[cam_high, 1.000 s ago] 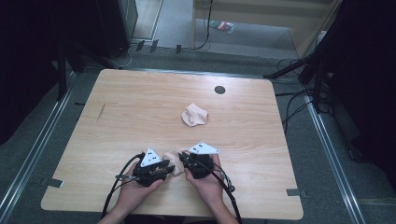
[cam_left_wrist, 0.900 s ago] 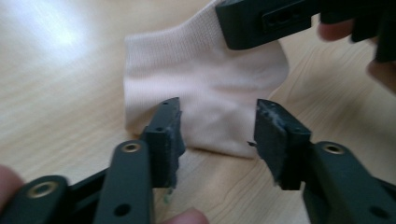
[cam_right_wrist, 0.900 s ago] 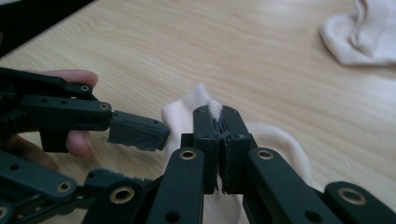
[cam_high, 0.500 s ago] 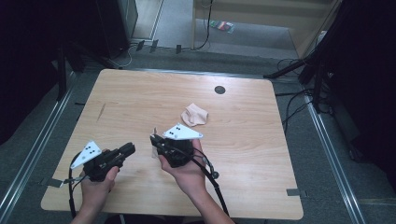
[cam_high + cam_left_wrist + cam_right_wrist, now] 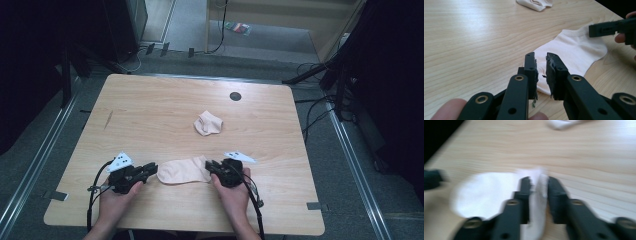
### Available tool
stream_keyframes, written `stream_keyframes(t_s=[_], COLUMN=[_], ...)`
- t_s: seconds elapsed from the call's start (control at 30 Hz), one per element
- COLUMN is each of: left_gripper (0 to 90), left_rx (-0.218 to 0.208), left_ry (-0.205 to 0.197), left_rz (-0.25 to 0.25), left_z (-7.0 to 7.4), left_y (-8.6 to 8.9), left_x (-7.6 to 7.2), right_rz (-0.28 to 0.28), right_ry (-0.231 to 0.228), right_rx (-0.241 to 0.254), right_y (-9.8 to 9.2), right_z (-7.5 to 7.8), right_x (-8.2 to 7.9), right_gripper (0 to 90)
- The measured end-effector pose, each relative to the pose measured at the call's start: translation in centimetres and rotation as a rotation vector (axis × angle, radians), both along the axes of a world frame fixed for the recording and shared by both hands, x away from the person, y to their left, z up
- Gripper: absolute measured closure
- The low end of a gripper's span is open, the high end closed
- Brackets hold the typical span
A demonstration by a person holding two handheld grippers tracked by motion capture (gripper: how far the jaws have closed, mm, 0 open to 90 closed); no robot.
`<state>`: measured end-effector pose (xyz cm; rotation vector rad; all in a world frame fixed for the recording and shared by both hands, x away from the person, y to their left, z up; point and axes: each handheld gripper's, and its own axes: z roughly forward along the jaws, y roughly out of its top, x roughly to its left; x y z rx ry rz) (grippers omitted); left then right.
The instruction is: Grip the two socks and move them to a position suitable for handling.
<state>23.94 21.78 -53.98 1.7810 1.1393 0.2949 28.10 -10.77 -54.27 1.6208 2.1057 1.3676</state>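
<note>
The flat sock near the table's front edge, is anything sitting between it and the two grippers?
Nothing visible does. The flat sock lies directly between the left gripper and the right gripper, each at one end of it. The crumpled sock sits farther back on the table, clear of both.

The high view looks forward and down from above the person's side onto the whole wooden table (image 5: 150,115), far enough back to take in the floor around it. The left gripper view sits low and close, looking along its own jaws across the flat pale sock (image 5: 574,50) toward the crumpled sock (image 5: 535,3). The right gripper view, blurred, looks from the opposite end over the same flat sock (image 5: 489,190). All three views share that sock and the tabletop around it.
</note>
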Motion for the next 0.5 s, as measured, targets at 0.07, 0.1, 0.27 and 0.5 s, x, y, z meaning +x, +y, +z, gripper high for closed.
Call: stream_keyframes(t_s=[0.07,0.1,0.27,0.5], left_gripper=[73.9,70.9,62.9,61.5], left_rx=[0.027,0.027,0.097,0.087], left_ry=[0.019,0.027,0.037,0.060], left_rz=[0.000,0.007,0.087,0.087], left_z=[-0.3,-0.4,-0.9,-1.2], left_y=[-0.3,-0.4,-0.5,-0.7], left_x=[0.1,0.2,0.5,0.4], right_rz=[-0.024,-0.025,0.017,0.014], right_ry=[-0.024,-0.036,-0.042,-0.025], right_rx=[-0.004,-0.004,-0.020,-0.054], right_y=[-2.0,-2.4,-2.1,-0.4], right_z=[0.3,0.6,0.9,-0.4], right_x=[-0.3,-0.3,-0.1,0.3], right_gripper=[66.4,65.2,60.9,69.7])
